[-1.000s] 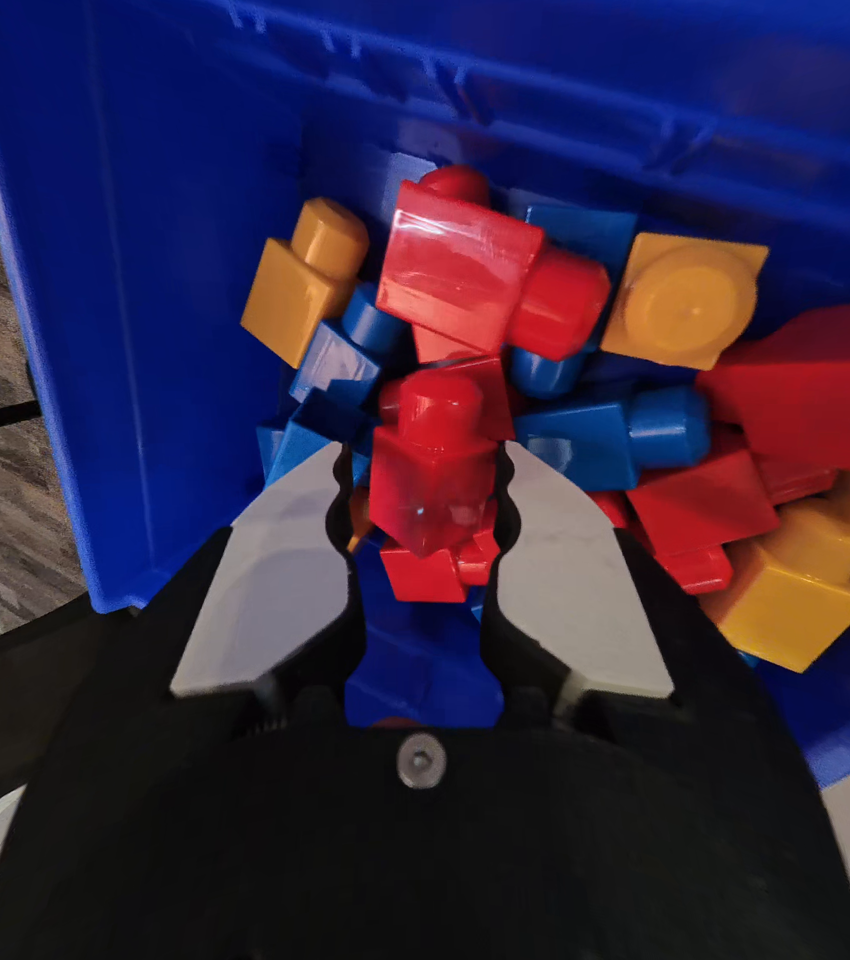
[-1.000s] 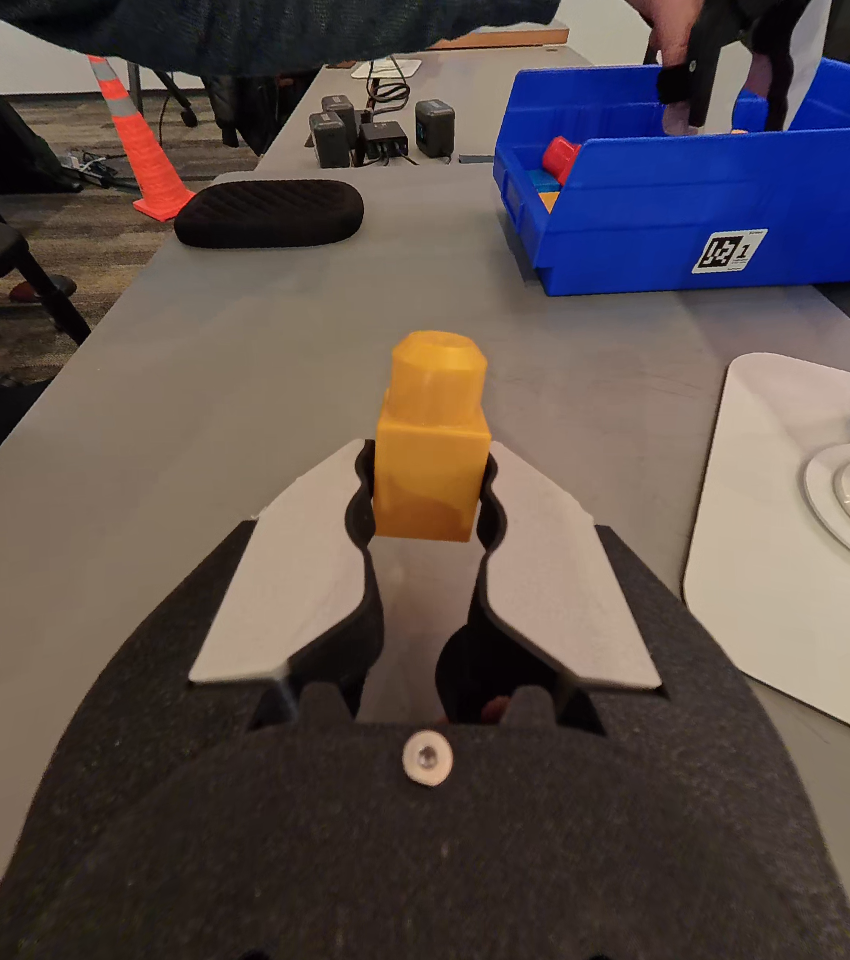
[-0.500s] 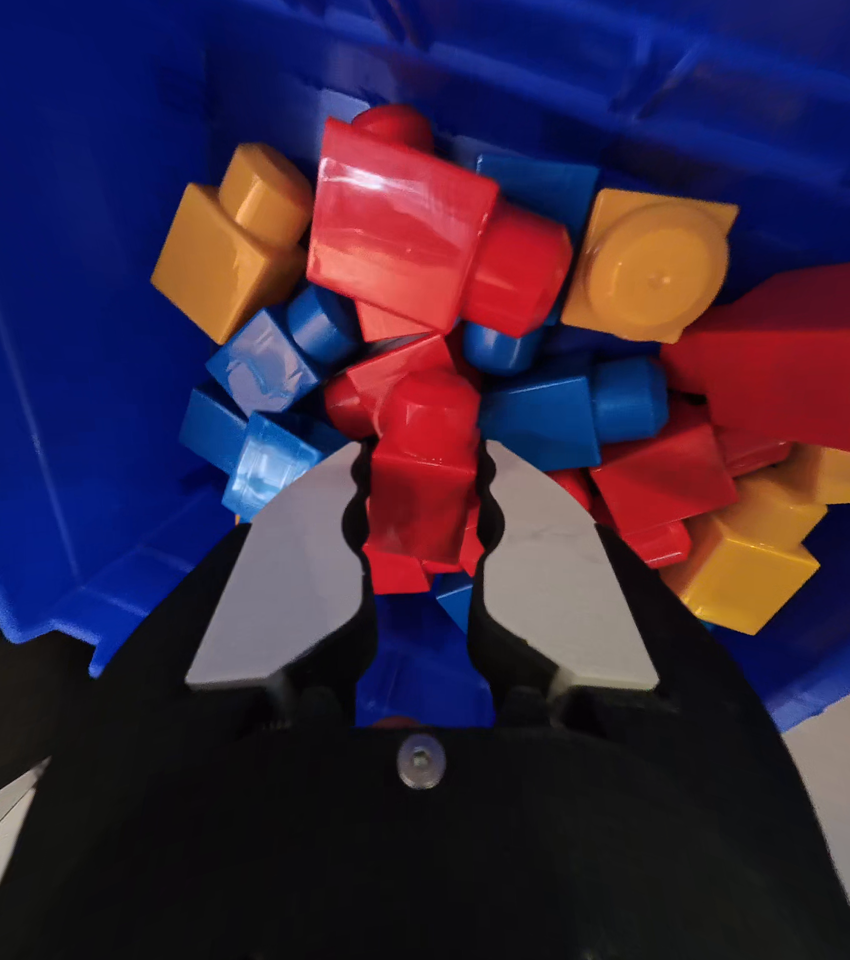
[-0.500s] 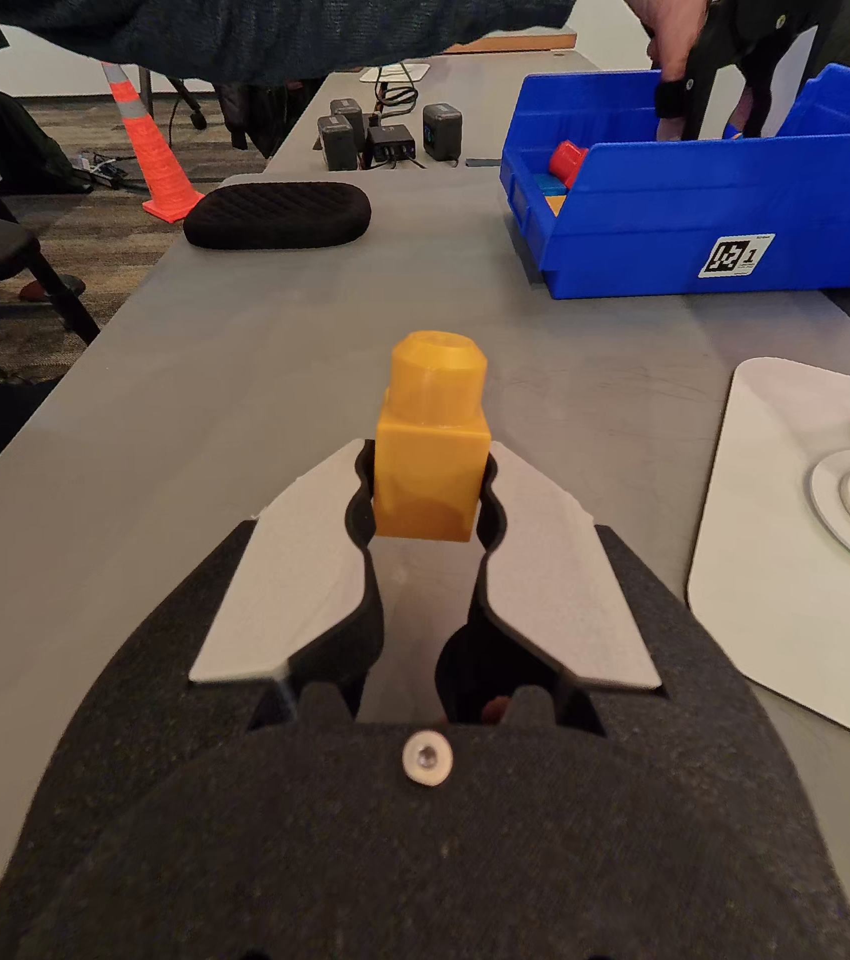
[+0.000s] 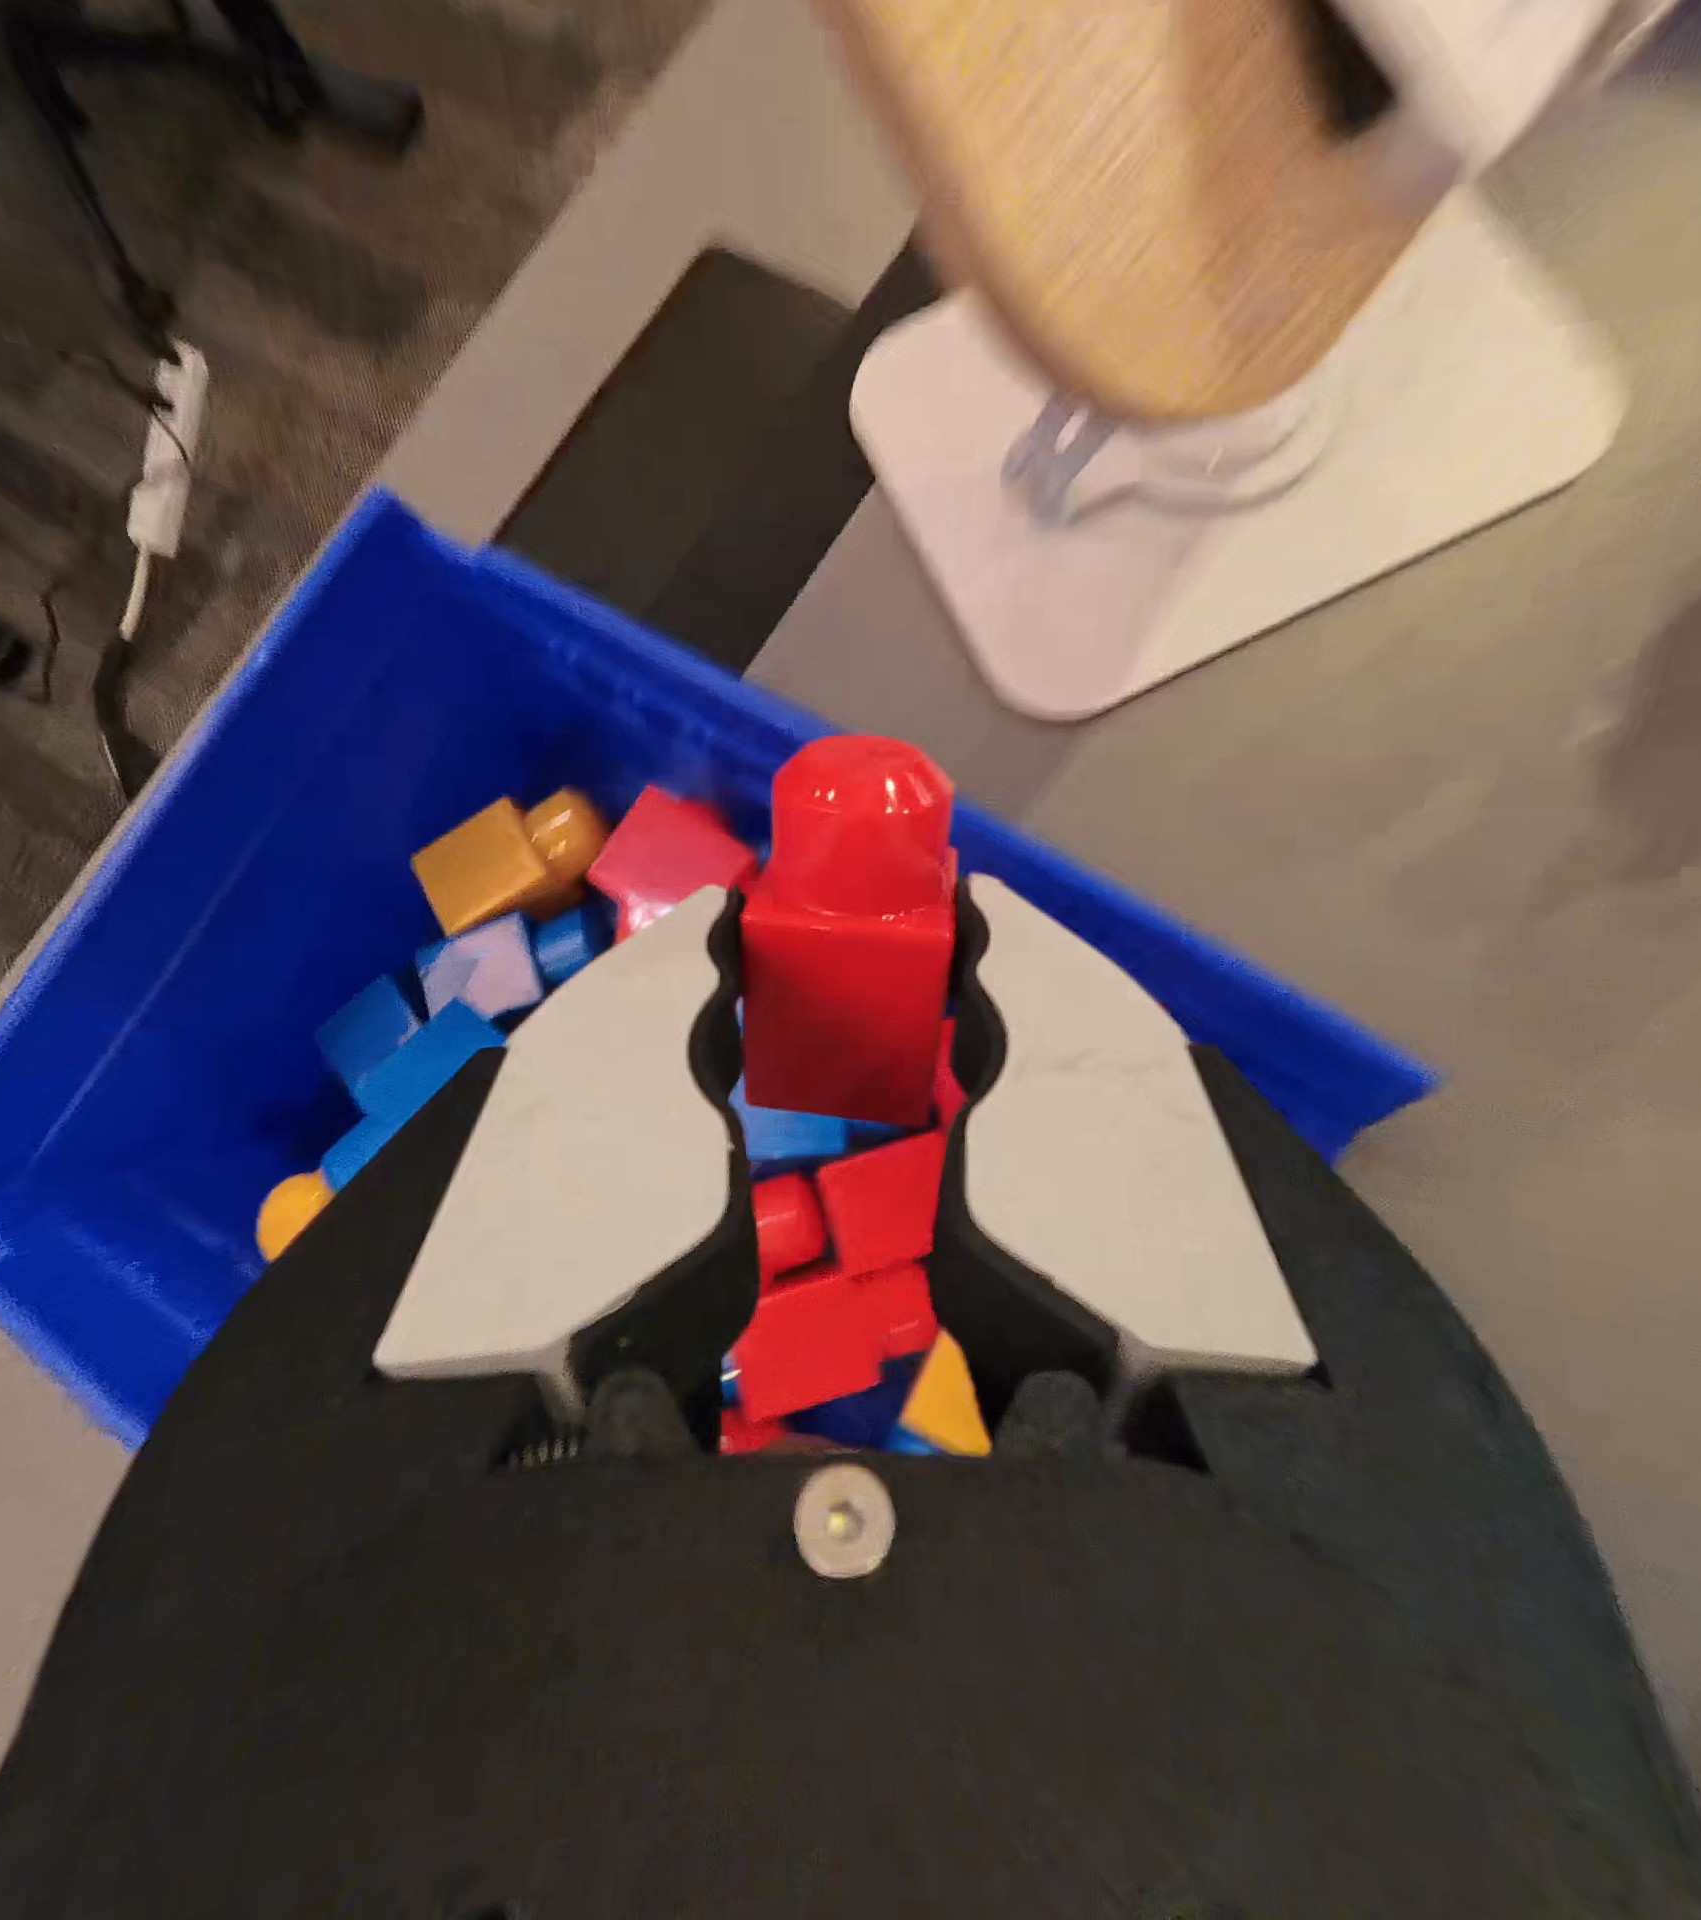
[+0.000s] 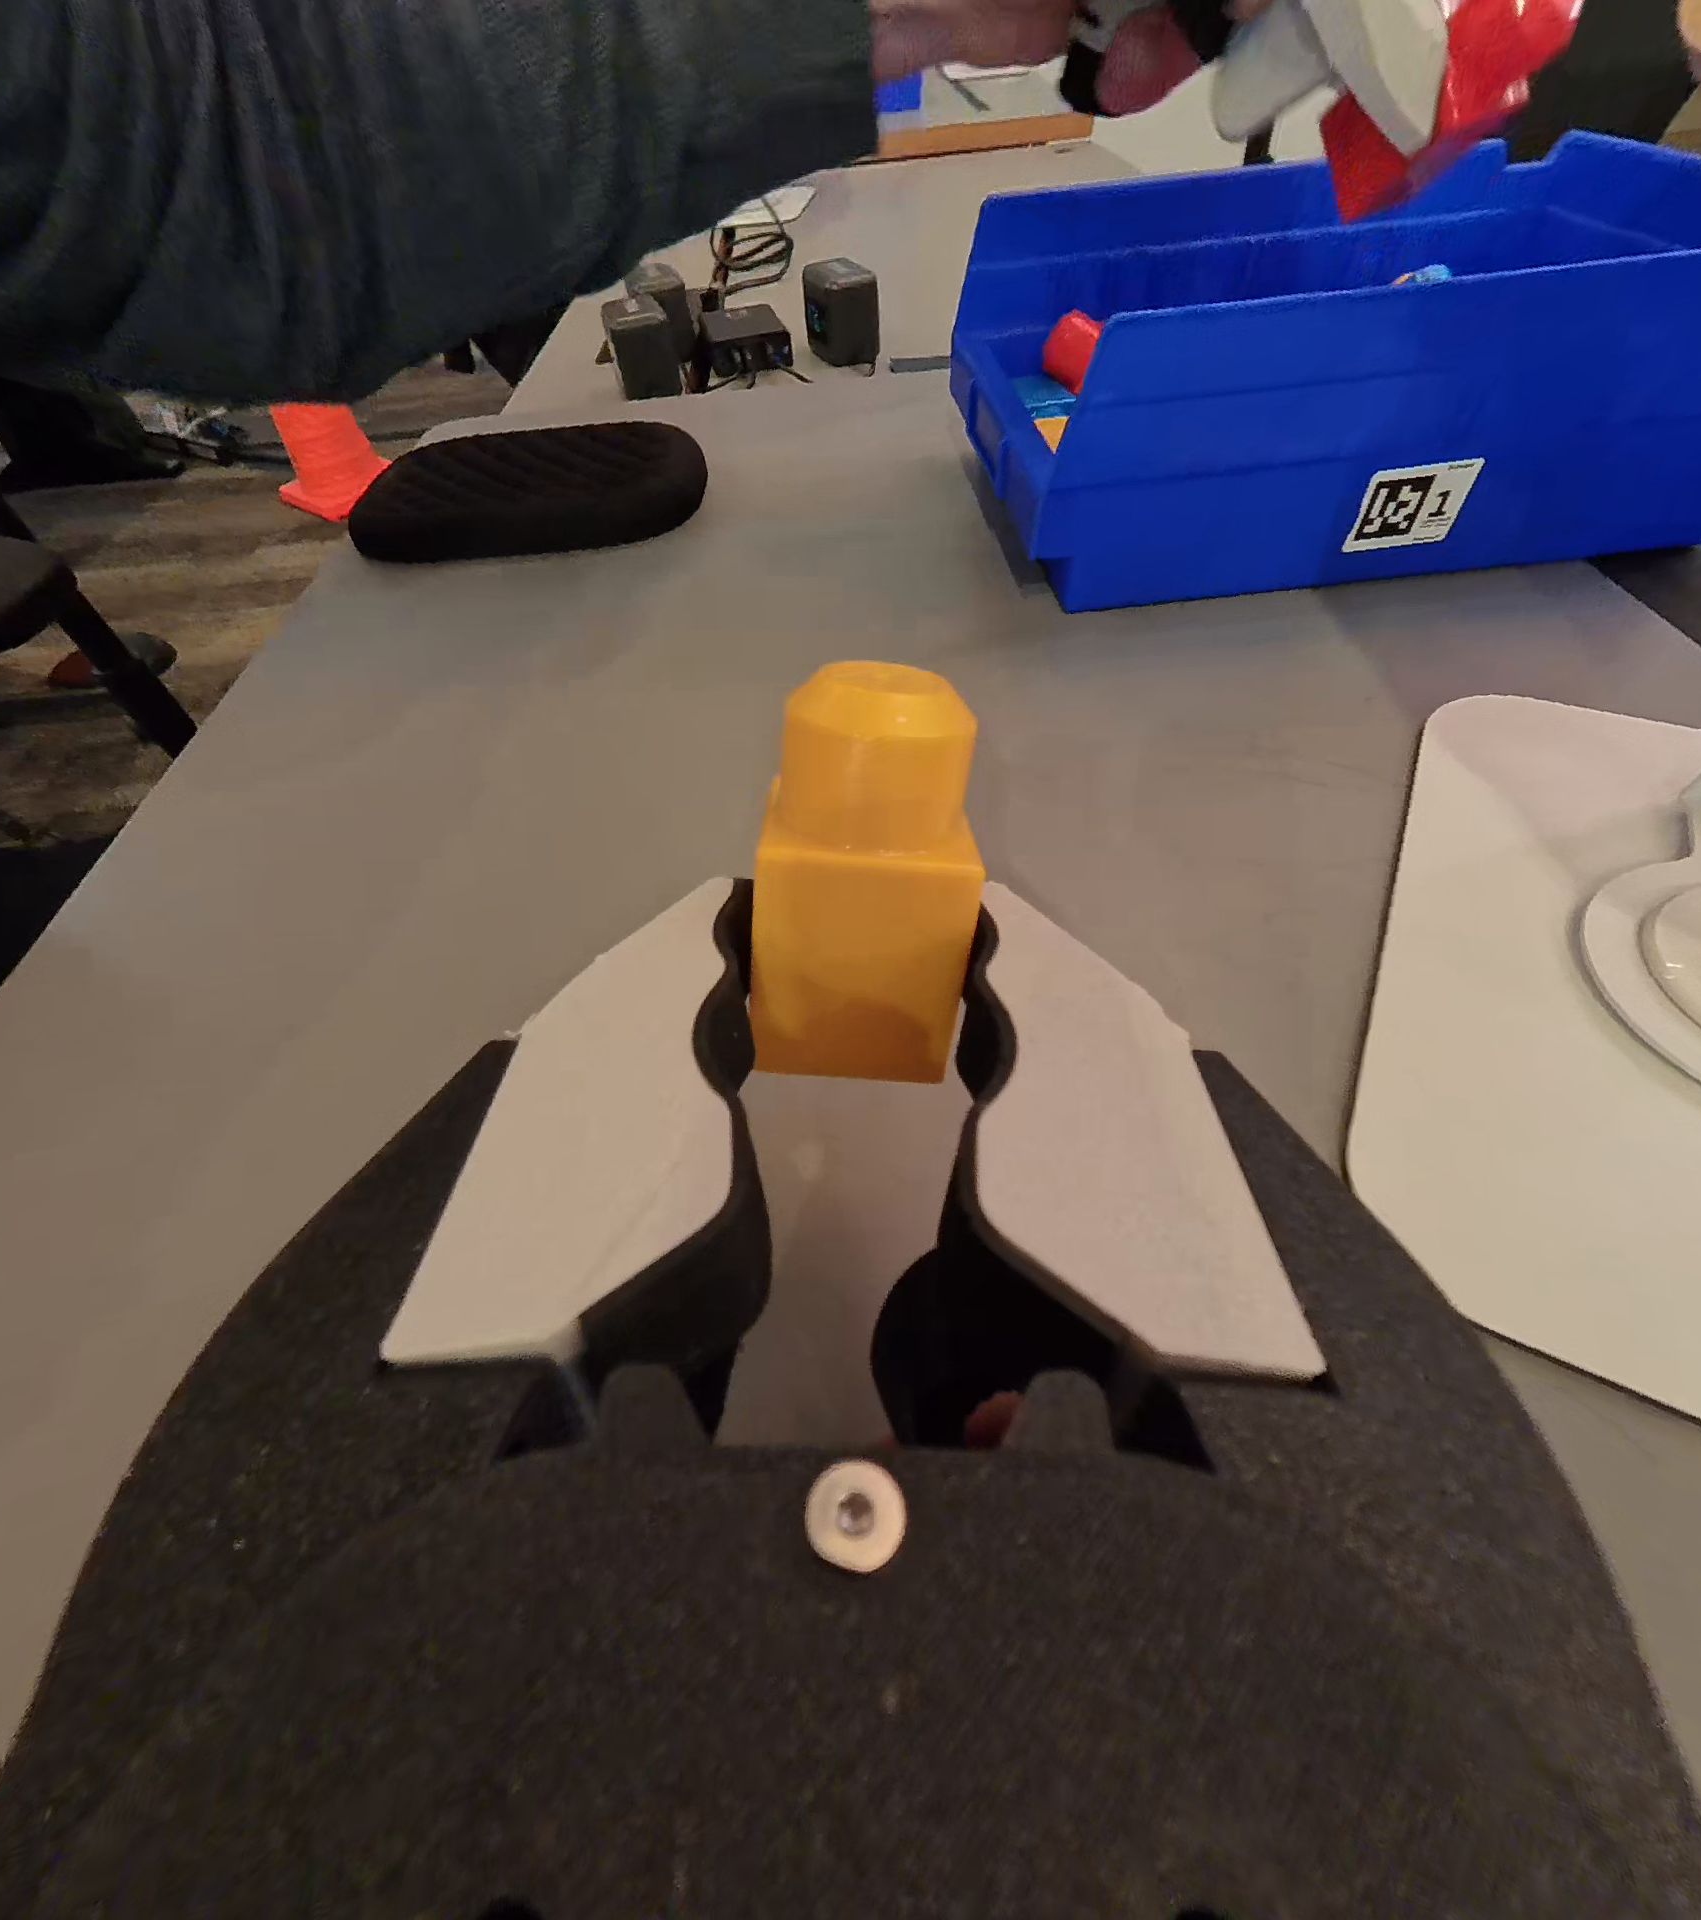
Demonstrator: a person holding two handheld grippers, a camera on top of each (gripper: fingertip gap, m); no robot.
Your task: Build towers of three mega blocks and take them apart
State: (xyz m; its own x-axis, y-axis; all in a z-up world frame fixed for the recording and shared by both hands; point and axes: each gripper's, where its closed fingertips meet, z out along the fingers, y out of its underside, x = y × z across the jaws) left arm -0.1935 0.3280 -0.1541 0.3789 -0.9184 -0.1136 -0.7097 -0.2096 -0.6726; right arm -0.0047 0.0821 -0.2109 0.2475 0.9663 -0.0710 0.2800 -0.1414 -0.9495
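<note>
Lifting clear of the blue bin (image 5: 233,935), the left gripper (image 5: 846,966) now carries a red block (image 5: 841,997) clamped between its two fingers, stud pointing forward and away from the palm; half a second ago that same block was still down among the pile with the bin walls filling the view, so the pick has succeeded and the gripper has risen and swung out. Below and behind its fingers the remaining red, blue and yellow blocks (image 5: 503,883) lie loose in the bin. From the right wrist view the same gripper shows far ahead and up to the right, above the bin's rim, blurred with motion. The right gripper (image 6: 861,966) is closed on a yellow block (image 6: 861,935), stud upright, base at or just above the grey table (image 6: 410,831); its pose matches the earlier frames, so it is waiting as the tower's base. Judgement: one block is staged, the second is in transit, and no stacking has happened yet; the next step calls for bringing the red block's hollow underside down over the yellow stud, which needs the two aligned squarely. Surface: matte grey tabletop, mostly bare ahead of the right gripper. A white mat (image 6: 1511,1091) with a pale stand base on it lies to that gripper's right, a black ribbed pad (image 6: 529,488) ahead to its left, small black devices (image 6: 742,322) farther ahead. Room: dark floor, an orange cone (image 6: 326,457) and a chair leg beyond the table's left edge; a dark sleeve (image 6: 306,177) crosses overhead.
</note>
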